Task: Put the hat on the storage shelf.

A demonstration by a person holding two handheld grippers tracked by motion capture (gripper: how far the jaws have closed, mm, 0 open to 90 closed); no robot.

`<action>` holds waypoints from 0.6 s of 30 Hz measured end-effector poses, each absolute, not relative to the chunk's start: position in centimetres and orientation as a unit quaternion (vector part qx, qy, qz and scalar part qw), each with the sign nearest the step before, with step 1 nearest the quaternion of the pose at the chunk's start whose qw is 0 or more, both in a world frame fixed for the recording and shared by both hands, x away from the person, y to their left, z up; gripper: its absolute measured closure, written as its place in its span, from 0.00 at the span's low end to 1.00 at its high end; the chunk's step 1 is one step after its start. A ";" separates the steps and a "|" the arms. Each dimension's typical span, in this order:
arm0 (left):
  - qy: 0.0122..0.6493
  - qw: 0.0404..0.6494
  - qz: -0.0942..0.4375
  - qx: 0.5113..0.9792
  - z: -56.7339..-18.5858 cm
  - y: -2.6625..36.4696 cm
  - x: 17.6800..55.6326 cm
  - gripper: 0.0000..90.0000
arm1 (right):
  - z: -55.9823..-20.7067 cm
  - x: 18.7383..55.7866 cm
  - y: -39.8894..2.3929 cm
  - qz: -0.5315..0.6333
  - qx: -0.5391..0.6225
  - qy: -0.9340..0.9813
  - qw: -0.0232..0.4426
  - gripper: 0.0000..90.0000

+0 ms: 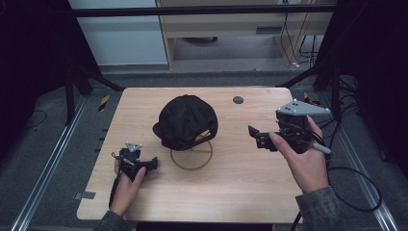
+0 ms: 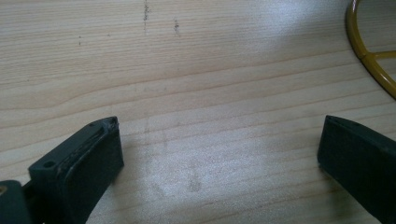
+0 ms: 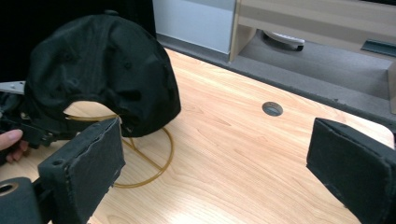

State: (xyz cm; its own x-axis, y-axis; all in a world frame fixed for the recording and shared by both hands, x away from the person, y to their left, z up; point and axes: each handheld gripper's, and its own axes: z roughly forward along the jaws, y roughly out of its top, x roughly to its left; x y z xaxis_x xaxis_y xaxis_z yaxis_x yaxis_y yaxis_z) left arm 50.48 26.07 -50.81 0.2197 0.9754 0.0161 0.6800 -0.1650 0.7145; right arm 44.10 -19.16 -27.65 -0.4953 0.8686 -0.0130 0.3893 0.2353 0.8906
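Wooden table (image 1: 231, 187) had the left gripper (image 1: 153, 163) resting low near its left edge, jaws wide apart with nothing but bare wood between them. Just right of it sat the yellow wire stand (image 1: 191, 155), and the black cap (image 1: 186, 120) was perched on top, roughly mid-table. Further right, past open tabletop, the right gripper (image 1: 254, 135) hung pointing at the cap, jaws spread wide and empty, nothing blocking. Small grey hole (image 1: 237, 100) sat behind the cap.
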 end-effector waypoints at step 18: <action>0.573 0.297 0.248 0.723 -50.8 26.1 50.5 0.00 | -33.1 43.1 -21.3 0.430 0.458 0.727 0.277 0.07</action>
